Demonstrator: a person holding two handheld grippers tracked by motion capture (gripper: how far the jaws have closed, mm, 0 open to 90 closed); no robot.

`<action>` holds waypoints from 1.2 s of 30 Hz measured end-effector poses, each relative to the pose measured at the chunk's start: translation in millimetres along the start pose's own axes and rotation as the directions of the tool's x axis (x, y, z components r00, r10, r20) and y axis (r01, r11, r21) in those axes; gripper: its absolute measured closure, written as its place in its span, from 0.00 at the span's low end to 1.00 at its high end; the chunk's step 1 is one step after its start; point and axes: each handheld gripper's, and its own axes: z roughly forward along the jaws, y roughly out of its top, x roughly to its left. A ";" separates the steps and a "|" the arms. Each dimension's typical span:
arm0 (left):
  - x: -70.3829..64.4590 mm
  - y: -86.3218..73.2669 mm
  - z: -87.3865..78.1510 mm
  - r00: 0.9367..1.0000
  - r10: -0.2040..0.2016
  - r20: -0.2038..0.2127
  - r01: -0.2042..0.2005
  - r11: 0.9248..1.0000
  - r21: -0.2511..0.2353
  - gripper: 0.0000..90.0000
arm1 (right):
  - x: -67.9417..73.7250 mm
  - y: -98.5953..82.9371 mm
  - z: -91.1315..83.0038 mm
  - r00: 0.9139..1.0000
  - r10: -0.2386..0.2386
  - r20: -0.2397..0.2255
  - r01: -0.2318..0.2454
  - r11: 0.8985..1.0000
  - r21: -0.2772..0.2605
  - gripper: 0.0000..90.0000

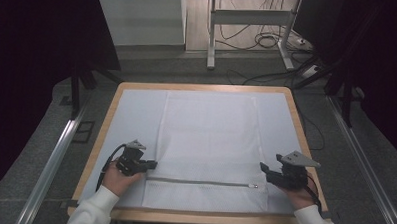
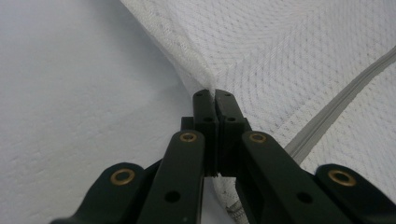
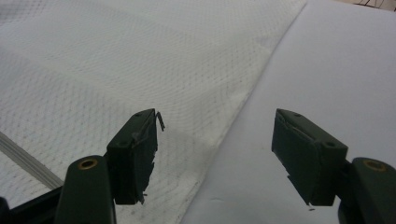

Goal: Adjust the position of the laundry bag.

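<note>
Pinching the mesh bag's (image 1: 208, 142) left edge, my left gripper (image 2: 215, 100) is clamped tight. My right gripper (image 3: 217, 135) gapes wide, empty, straddling the right edge.

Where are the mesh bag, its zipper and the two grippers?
mesh bag (image 1: 208, 132), high view, middle of its white mesh.
zipper (image 1: 199, 182), high view, mid-length of the grey strip.
left gripper (image 2: 215, 94), left gripper view, closed tips.
right gripper (image 3: 215, 140), right gripper view, gap between tips.

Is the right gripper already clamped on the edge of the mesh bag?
No: in the right gripper view the right gripper has its jaws wide apart, straddling the edge of the mesh bag without pinching it.
</note>
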 end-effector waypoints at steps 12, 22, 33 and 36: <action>-0.3 -0.4 0.8 1.000 0.004 -0.005 -0.004 1.000 0.008 1.00 | -13.2 8.7 20.2 0.999 0.031 0.025 -0.032 0.998 0.053 0.39; -1.2 -3.2 -1.2 1.000 0.001 -0.009 -0.001 1.000 -0.001 1.00 | -17.4 5.8 15.8 0.999 0.046 0.021 -0.047 0.998 0.049 0.40; -0.8 -8.3 -2.4 1.000 -0.006 -0.006 0.006 1.000 0.001 0.99 | -15.3 9.6 21.6 0.999 0.037 0.015 -0.038 0.997 0.061 0.40; -1.3 -9.7 -3.2 1.000 0.003 -0.018 -0.003 1.000 -0.010 0.96 | -14.4 10.1 22.2 0.999 0.036 0.008 -0.037 0.997 0.062 0.41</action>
